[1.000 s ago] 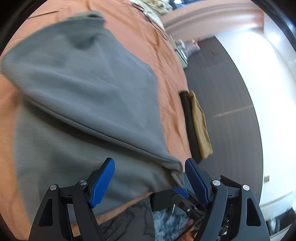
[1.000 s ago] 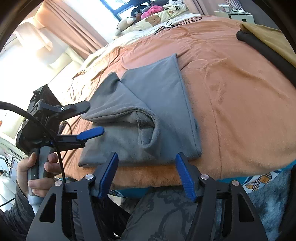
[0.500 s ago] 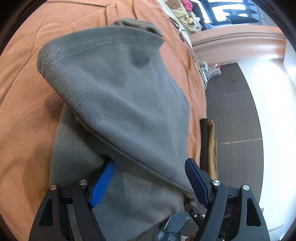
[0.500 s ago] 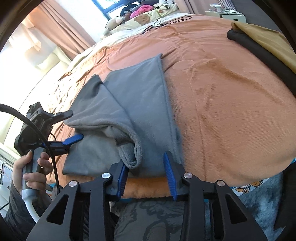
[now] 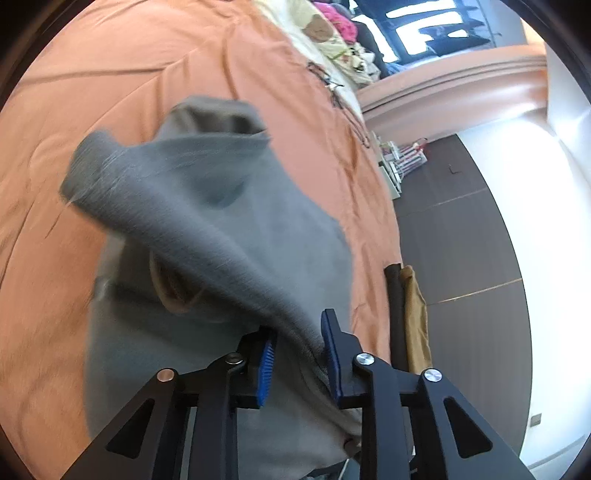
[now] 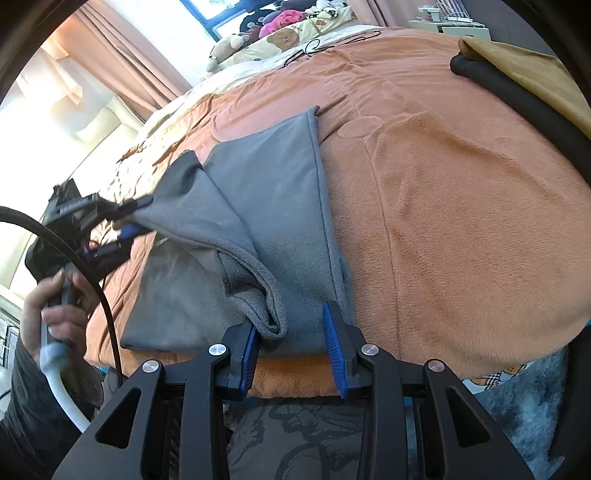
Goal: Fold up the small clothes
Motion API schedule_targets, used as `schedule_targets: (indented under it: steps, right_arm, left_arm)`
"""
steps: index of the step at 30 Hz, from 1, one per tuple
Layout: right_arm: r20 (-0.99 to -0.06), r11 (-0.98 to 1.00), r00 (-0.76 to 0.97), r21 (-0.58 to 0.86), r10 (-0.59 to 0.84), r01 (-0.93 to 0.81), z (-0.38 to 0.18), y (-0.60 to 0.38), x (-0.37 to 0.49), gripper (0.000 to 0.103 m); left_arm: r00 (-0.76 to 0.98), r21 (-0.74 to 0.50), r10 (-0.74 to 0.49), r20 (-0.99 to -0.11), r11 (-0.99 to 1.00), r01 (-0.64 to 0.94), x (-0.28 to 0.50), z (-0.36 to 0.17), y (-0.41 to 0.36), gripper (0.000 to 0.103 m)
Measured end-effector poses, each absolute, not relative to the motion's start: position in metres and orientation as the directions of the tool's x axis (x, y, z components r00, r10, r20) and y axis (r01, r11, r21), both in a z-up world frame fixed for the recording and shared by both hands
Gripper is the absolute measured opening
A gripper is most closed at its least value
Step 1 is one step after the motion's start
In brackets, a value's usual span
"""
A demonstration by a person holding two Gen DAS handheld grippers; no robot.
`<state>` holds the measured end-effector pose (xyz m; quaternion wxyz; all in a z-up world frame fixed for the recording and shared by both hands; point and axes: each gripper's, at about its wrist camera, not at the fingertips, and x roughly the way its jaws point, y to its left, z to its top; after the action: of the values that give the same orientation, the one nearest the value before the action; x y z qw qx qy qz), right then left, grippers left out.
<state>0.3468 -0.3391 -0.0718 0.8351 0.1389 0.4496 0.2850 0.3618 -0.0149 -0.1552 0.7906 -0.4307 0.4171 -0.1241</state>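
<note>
My left gripper (image 5: 299,354) has just closed and pinches a raised fold of the grey garment (image 5: 207,229). My right gripper (image 6: 291,347), narrowed, clamps the garment's near hem. The garment lies on the orange blanket (image 6: 443,206); folded clothes (image 6: 517,85) sit at two o'clock.

Sunlit bedroom with a large bed under an orange fleece blanket

The bed (image 6: 461,206) fills most of the scene; at its far end lie a cream patterned quilt (image 6: 295,35) and a heap of soft toys (image 6: 280,18) below a bright window (image 6: 210,14). Peach curtains (image 6: 122,62) hang on the left. Dark floor (image 5: 461,236) runs along the bed's right side to a white wall (image 5: 546,221), and a blue-grey rug (image 6: 517,417) lies at the near end.
</note>
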Motion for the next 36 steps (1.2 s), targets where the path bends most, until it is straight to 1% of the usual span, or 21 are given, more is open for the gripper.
schedule_targets:
  steps: [2,9,12,15,22,27,36]
  right_arm:
    - [-0.669,0.796,0.433,0.492,0.605,-0.352,-0.072,-0.34,0.347,0.03]
    - [-0.657,0.784,0.429,0.514,0.62,-0.348,-0.075,-0.344,0.347,0.023]
    - [-0.65,0.777,0.425,0.529,0.63,-0.343,-0.076,-0.345,0.348,0.022]
    - [-0.642,0.769,0.423,0.543,0.639,-0.337,-0.079,-0.348,0.349,0.021]
    - [-0.633,0.758,0.417,0.566,0.652,-0.324,-0.086,-0.352,0.348,0.013]
    - [-0.624,0.749,0.417,0.581,0.661,-0.319,-0.089,-0.355,0.346,0.009]
    - [-0.613,0.736,0.414,0.607,0.673,-0.298,-0.094,-0.359,0.341,0.008]
  left_arm:
    - [0.621,-0.782,-0.559,-0.549,0.606,-0.145,0.371,-0.149,-0.022,0.022]
    - [0.611,-0.762,-0.577,-0.542,0.644,-0.068,0.397,-0.128,-0.054,0.017]
    - [0.601,-0.755,-0.585,-0.545,0.653,-0.049,0.414,-0.125,-0.067,0.015]
    - [0.588,-0.752,-0.593,-0.55,0.658,-0.04,0.428,-0.127,-0.076,0.013]
    - [0.54,-0.723,-0.604,-0.586,0.691,-0.01,0.46,-0.136,-0.106,0.011]
    - [0.51,-0.712,-0.608,-0.608,0.703,-0.01,0.478,-0.149,-0.115,0.011]
    - [0.467,-0.689,-0.605,-0.645,0.725,-0.014,0.504,-0.163,-0.144,0.011]
